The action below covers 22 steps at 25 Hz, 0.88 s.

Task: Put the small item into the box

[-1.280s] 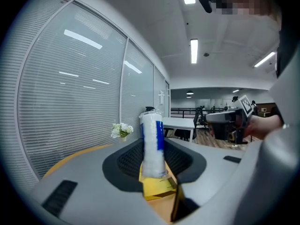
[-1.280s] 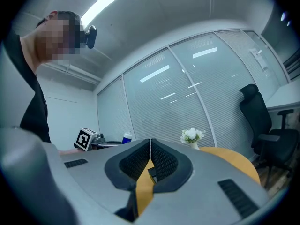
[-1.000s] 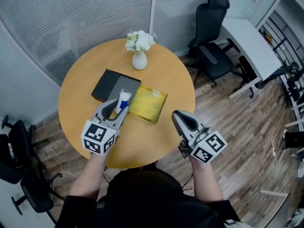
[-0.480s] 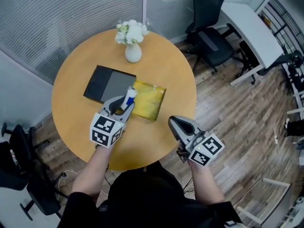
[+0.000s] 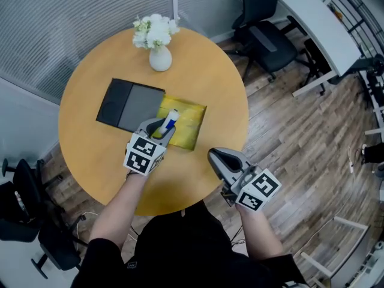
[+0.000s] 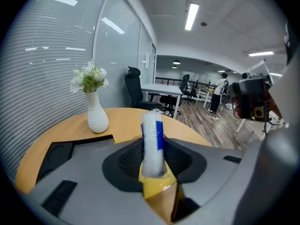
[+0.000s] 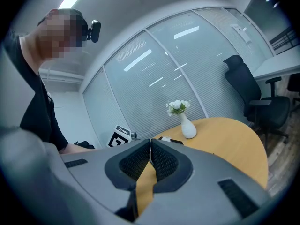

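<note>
A small white tube with a blue stripe [image 5: 170,120] [image 6: 152,142] stands between the jaws of my left gripper [image 5: 163,126] [image 6: 153,146], which is shut on it. The left gripper hovers over the near left edge of an open box with a yellow lining [image 5: 187,122]. The box's dark lid [image 5: 129,105] lies flat to the left of the box on the round wooden table [image 5: 216,89]. My right gripper [image 5: 221,159] [image 7: 150,159] hangs off the table's near right edge, jaws pressed together with nothing between them.
A white vase with white flowers [image 5: 159,57] [image 6: 96,116] [image 7: 188,127] stands at the far side of the table. Black office chairs [image 5: 264,38] and a white desk [image 5: 321,32] stand to the far right on the wooden floor.
My left gripper has carried the tube rightward and farther over the table, from beside the lid to the yellow box's edge. The right gripper has shifted slightly left.
</note>
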Each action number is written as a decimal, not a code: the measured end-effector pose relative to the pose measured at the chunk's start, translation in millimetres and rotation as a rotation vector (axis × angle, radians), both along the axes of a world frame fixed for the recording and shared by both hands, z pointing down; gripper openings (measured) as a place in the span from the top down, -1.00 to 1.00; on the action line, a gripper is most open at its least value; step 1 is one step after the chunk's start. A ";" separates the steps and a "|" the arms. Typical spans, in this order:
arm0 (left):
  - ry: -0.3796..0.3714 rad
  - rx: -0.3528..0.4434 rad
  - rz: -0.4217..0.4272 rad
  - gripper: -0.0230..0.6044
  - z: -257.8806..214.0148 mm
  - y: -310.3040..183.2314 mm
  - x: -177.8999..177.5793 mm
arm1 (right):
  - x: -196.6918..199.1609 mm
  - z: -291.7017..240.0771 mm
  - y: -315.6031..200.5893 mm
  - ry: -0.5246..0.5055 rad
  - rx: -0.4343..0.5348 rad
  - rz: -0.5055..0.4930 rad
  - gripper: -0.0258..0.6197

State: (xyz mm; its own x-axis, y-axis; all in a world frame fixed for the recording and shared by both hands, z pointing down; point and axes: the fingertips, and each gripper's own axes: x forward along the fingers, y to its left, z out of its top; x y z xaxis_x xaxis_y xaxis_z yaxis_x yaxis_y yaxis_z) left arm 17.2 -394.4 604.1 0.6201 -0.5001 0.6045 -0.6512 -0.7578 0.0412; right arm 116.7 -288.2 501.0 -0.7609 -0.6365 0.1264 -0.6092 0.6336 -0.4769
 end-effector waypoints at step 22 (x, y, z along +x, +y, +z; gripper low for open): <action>-0.392 -0.070 0.284 0.45 122.7 -19.2 34.2 | 36.9 27.3 -9.6 -0.023 -0.050 0.064 0.80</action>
State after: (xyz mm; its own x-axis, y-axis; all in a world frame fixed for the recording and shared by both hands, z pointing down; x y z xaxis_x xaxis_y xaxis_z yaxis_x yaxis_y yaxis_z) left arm 51.5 -413.6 726.9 0.4448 -0.2937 0.8461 -0.3955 -0.9120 -0.1087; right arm 153.6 -297.9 528.3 -0.7222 -0.6770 0.1418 -0.6360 0.5692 -0.5211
